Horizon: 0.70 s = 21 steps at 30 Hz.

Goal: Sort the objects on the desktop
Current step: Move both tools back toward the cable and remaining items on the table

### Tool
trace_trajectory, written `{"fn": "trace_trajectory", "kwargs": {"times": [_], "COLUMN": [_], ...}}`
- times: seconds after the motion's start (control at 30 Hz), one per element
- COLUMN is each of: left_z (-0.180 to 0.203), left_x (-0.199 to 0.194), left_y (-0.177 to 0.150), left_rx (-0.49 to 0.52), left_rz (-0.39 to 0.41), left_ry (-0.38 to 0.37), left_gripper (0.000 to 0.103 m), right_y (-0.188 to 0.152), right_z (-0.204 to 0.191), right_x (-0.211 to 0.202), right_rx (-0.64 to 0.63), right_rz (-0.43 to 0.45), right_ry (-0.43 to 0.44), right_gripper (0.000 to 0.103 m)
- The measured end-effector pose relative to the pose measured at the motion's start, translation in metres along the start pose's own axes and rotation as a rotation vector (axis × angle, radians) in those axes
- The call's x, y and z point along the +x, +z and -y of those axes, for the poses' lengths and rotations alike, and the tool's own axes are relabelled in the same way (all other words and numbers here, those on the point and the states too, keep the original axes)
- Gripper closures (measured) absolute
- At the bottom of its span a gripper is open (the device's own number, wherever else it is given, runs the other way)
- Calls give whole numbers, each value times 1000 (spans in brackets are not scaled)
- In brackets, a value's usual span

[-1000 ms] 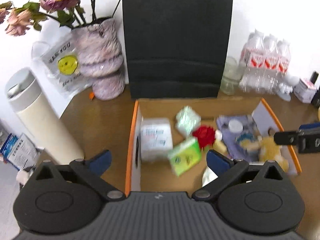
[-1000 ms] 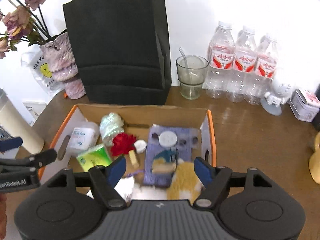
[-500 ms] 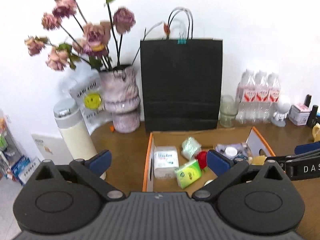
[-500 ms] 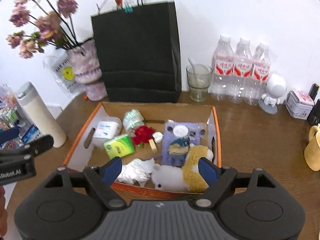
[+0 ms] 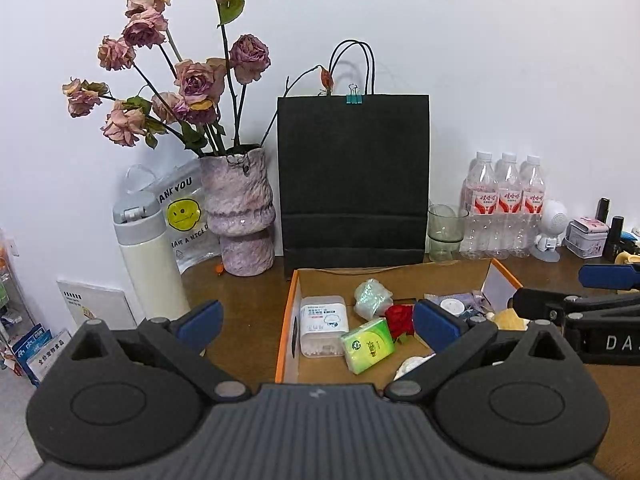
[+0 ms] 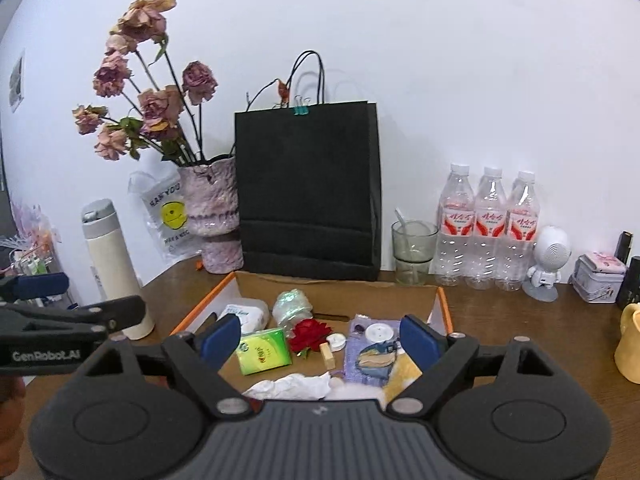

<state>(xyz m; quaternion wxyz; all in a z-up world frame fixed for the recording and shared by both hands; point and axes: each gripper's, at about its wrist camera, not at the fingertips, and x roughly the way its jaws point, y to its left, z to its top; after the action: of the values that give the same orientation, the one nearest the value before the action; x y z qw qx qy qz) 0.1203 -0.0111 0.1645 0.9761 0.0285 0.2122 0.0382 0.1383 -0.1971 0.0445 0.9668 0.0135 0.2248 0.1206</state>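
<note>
The left tool (image 5: pixel 316 322) is spread wide w/ nothing in it. The right tool (image 6: pixel 320 334) is spread wide too, also w/ nothing in it. Both hang over the near end of the cardboard box (image 6: pixel 208 307) on the brown surface (image 6: pixel 520 320). In the box lie a green tissue pack (image 6: pixel 263 351), a red rose (image 6: pixel 308 334), a white wipes tub (image 5: pixel 323 332) & a crumpled white tissue (image 6: pixel 296 385). A black bag (image 6: pixel 308 192) stands just behind the box, next to 3 water bottles (image 6: pixel 490 228).
</note>
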Motion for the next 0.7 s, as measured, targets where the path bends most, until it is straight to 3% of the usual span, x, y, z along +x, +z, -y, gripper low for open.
{"fn": "trace_trajectory", "kwargs": {"times": [0.17,0.27,0.37,0.47,0.57,0.7], "left_z": [-2,1,7,10,23,47], "left_x": [-18,-36,-59,-80,-92,-89], "left_y": [-40,-91,-140,-177,-191,-185], "left_rx": [-22,-11,17,23,63,107], "left_rz": [-34,-73,-98,-140,-158,-105], "left_ry": [2,-54,-74,-153,-212,-292], "left_gripper": [0,0,0,0,0,4], "right_y": [-31,-82,-127,-169,-202,-210], "right_z": [2,4,2,8,14,28], "right_x": [-14,-37,-62,-95,-120,-135], "right_rx": [83,150,139,215,236,259], "right_rz": [-33,-60,-93,-82,-85,-35], "right_ry": [-28,-9,-34,-60,-49,-135], "right_gripper": [17,17,17,17,17,17]}}
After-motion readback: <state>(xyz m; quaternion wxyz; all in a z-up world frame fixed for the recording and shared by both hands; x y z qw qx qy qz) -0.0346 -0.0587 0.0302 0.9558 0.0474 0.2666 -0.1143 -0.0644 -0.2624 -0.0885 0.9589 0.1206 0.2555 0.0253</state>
